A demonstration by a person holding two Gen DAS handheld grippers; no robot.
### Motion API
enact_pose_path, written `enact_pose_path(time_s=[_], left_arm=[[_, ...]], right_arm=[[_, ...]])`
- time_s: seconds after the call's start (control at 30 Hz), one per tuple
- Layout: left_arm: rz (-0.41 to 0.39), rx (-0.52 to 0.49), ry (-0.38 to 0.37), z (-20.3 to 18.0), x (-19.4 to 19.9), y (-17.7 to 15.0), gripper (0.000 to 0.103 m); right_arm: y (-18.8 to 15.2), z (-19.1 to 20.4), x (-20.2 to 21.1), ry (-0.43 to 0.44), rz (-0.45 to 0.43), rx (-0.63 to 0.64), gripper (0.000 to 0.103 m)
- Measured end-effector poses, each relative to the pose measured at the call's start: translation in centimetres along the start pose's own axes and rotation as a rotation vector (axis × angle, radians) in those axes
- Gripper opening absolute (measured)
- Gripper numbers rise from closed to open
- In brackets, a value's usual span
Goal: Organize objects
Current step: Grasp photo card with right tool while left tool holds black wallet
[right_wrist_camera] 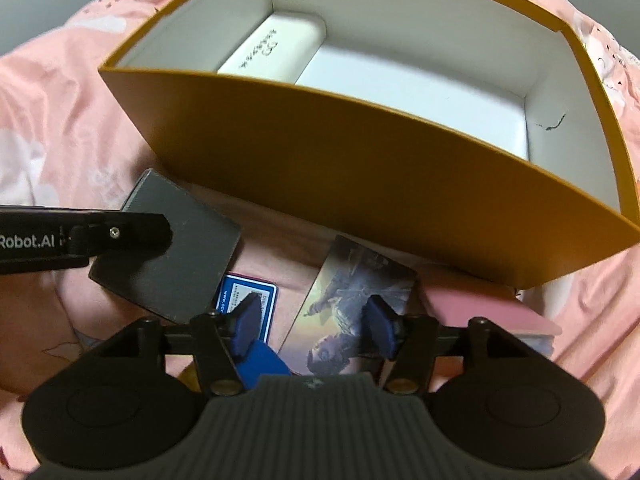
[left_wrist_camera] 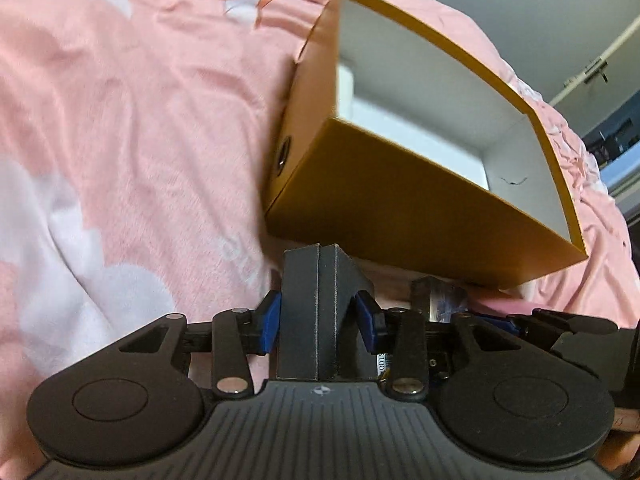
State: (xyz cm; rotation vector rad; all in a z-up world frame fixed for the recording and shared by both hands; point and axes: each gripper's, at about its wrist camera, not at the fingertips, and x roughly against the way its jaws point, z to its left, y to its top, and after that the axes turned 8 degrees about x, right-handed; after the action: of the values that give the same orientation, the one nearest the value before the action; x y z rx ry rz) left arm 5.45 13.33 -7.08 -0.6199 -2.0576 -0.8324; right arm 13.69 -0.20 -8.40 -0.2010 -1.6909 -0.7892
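Pink bedding (left_wrist_camera: 120, 120) with pale cloud shapes covers the bed, and an open mustard-yellow box (right_wrist_camera: 360, 184) with a white lining sits on it, far from both grippers. Inside the box, a white oblong case (right_wrist_camera: 272, 50) lies against the far left wall; the rest of the floor looks bare.

The left gripper (left_wrist_camera: 319, 320) has its jaws closed on a dark grey flat box (left_wrist_camera: 318, 312), pads pressing its two faces, held on edge just near the yellow box's near left corner. In the right wrist view that grey box (right_wrist_camera: 176, 256) shows to the left with the left gripper's finger across it.

The right gripper (right_wrist_camera: 314, 324) has its jaws apart with nothing clamped; they straddle an illustrated card (right_wrist_camera: 352, 312) lying flat on the bedding. A blue-bordered card (right_wrist_camera: 250, 300) lies just left of it, and a pink flat item (right_wrist_camera: 492, 312) pokes out near the yellow box's near right corner.

The step in hand seems to be loading loose items into the yellow box. Next, the grey box likely needs lifting over the near wall and setting down beside the white case, while the right jaws would have to get under a thin, flat card on soft fabric, which may be fiddly.
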Motion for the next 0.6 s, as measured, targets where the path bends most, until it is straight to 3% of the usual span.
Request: enact_pose_path(time_s=[0.23,0.5,0.6], left_arm=[[0.001,0.011,-0.017,0.4,-0.1,0.0,0.046],[0.002,0.001,-0.026,0.7,0.2,0.0,0.046],[0.0,0.0,-0.03,0.7,0.3,-0.1,0.046]], right_arm=[[1.5,1.4,-2.3,-0.19,0.105,0.033,0.068],[2.1,2.6,-4.1,-0.251,0.143,0.093,0.077],[2.2,2.8,-4.0,-0.255,0.145,0.106,0.075]])
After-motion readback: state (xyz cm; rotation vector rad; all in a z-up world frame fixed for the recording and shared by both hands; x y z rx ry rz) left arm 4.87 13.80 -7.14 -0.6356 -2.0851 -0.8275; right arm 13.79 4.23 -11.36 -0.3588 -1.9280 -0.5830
